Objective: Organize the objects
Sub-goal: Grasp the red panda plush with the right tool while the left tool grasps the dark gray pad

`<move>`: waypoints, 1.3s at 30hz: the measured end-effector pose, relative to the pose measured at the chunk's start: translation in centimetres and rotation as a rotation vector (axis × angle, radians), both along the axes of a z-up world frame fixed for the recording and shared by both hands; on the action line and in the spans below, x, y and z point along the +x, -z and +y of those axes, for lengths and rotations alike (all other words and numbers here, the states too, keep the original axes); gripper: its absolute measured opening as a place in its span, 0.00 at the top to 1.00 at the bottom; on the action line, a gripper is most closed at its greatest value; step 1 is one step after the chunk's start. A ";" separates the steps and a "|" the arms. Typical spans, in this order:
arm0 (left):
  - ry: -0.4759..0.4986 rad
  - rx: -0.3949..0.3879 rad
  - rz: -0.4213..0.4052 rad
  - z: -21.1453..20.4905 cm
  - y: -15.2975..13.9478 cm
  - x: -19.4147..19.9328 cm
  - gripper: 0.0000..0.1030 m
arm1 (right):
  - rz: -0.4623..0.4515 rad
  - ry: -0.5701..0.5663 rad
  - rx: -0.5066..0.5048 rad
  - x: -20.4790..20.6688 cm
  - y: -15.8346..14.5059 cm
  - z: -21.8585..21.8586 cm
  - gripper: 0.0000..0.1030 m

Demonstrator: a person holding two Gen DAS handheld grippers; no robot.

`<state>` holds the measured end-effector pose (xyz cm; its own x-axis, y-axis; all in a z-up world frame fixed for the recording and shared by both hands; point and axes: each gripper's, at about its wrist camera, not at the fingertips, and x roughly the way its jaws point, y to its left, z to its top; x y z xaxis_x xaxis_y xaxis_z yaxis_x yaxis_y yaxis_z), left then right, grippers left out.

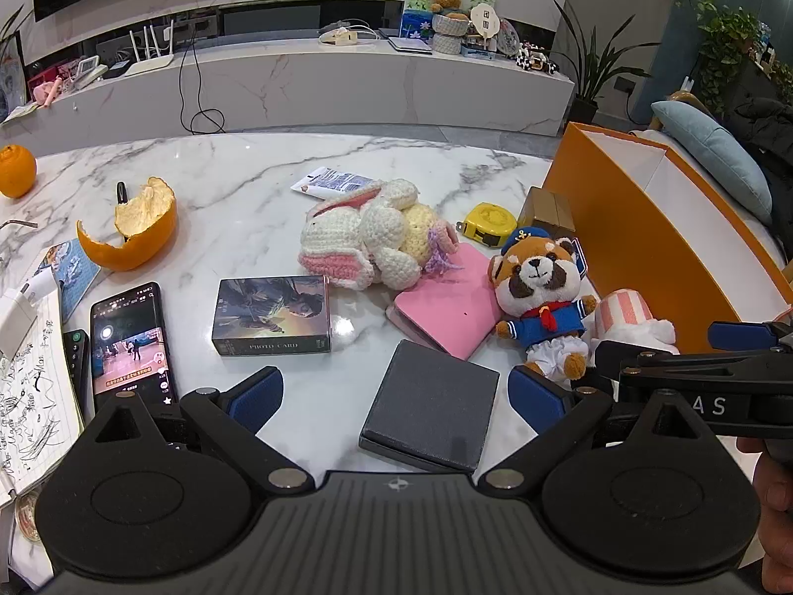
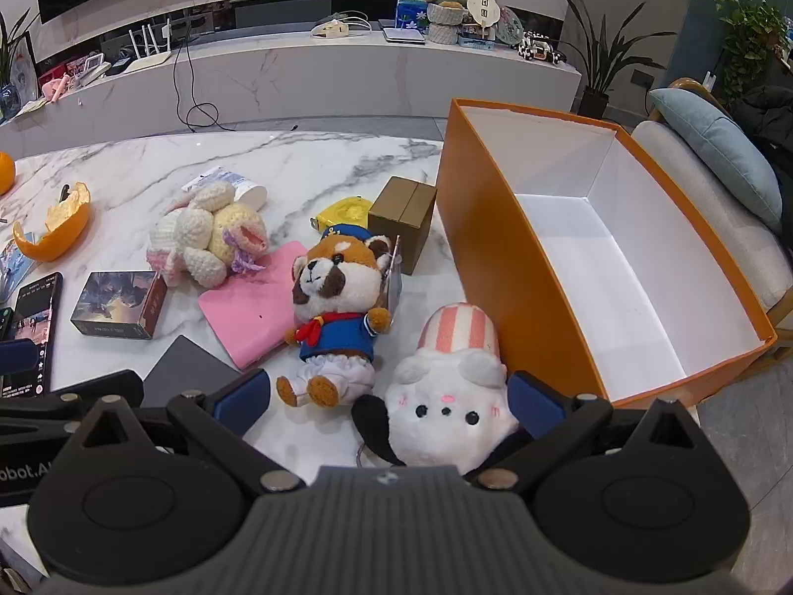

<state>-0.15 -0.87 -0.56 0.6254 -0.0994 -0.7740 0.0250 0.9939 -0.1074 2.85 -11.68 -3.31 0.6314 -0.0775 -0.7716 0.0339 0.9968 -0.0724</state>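
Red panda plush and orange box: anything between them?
Right wrist view: the white plush with striped hat lies between red panda plush and orange box, near the box wall.

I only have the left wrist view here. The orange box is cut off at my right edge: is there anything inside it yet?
Observer: No. The right wrist view shows the orange box open, its white inside bare.
Operator: What is the striped thing beside the sailor plush?
Observer: It is the hat of a white plush with a face, lying between the right gripper fingers, which are spread and not touching it.
Operator: And the brown carton?
Observer: The brown carton stands close beside the box's near wall, behind the sailor plush.
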 end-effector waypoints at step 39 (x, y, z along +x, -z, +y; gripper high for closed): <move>0.084 -0.025 0.025 -1.6 2.9 1.1 0.00 | -0.011 0.016 0.070 4.2 0.7 -1.1 0.01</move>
